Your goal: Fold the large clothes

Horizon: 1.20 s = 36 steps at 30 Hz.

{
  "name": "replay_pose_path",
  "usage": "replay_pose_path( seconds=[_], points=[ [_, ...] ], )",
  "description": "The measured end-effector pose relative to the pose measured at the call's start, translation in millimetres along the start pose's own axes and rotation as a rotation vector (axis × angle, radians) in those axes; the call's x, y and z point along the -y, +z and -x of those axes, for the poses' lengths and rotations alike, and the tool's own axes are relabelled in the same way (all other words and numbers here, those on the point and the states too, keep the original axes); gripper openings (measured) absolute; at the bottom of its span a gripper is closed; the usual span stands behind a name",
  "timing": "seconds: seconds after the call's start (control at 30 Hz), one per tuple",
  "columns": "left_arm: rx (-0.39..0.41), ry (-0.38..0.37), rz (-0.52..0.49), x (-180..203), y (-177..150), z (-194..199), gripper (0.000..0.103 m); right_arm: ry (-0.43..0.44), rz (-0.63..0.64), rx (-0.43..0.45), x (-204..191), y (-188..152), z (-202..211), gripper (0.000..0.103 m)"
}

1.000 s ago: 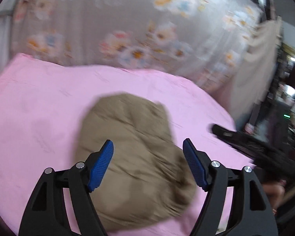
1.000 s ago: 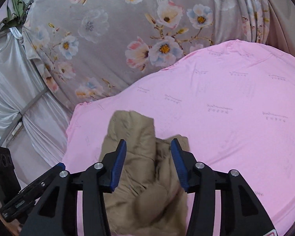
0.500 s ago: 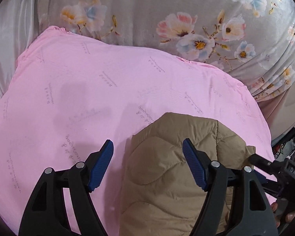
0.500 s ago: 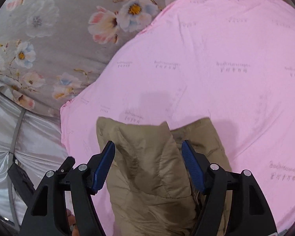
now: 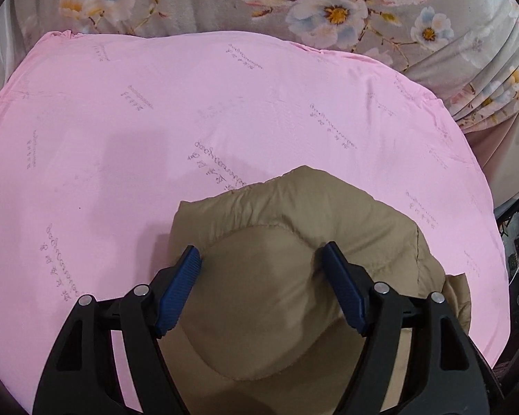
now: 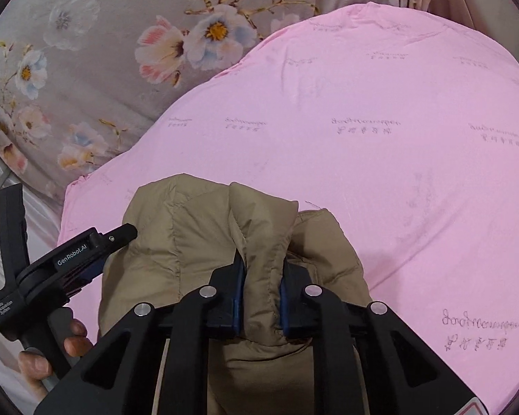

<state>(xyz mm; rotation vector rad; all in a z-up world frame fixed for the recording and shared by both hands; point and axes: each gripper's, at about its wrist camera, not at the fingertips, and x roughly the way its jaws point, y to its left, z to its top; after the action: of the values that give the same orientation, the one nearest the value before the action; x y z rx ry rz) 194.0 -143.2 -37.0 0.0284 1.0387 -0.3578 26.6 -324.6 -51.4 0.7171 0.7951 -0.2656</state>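
The tan quilted puffer jacket (image 6: 197,242) lies bunched at the near edge of the pink sheet (image 6: 398,103) on the bed, with a grey floral cover (image 6: 103,52) behind it. The right tongs (image 6: 259,287) have just been closing and now pinch a raised fold of the jacket between their blue pads. The left tongs (image 5: 263,283) stand spread, a puffy bulge of the jacket between the pads, which seem to brush it without squeezing.

My worry is that the slick, padded fabric could slide out of that narrow pinch once lifted. Pulling with only one side gripped would drag the whole bundle into a twist instead of a clean fold.

The left tool's body reads "GenRobot.AI"; the handle label and the sheet's faint script are too small to read.
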Motion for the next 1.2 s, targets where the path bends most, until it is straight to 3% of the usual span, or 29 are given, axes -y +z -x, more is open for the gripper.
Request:
replay_pose_path(
  seconds=[0.23, 0.5, 1.2],
  points=[
    [0.072, 0.107, -0.061, 16, -15, -20, 0.080, 0.009, 0.051, 0.021, 11, -11, -22, 0.023],
    [0.119, 0.165, -0.090, 21, -23, -34, 0.085, 0.027, 0.072, 0.028, 17, -17, -38, 0.025],
    [0.180, 0.238, -0.127, 31, -33, -44, 0.088, 0.064, 0.057, 0.075, 25, -26, -44, 0.025]
  ],
)
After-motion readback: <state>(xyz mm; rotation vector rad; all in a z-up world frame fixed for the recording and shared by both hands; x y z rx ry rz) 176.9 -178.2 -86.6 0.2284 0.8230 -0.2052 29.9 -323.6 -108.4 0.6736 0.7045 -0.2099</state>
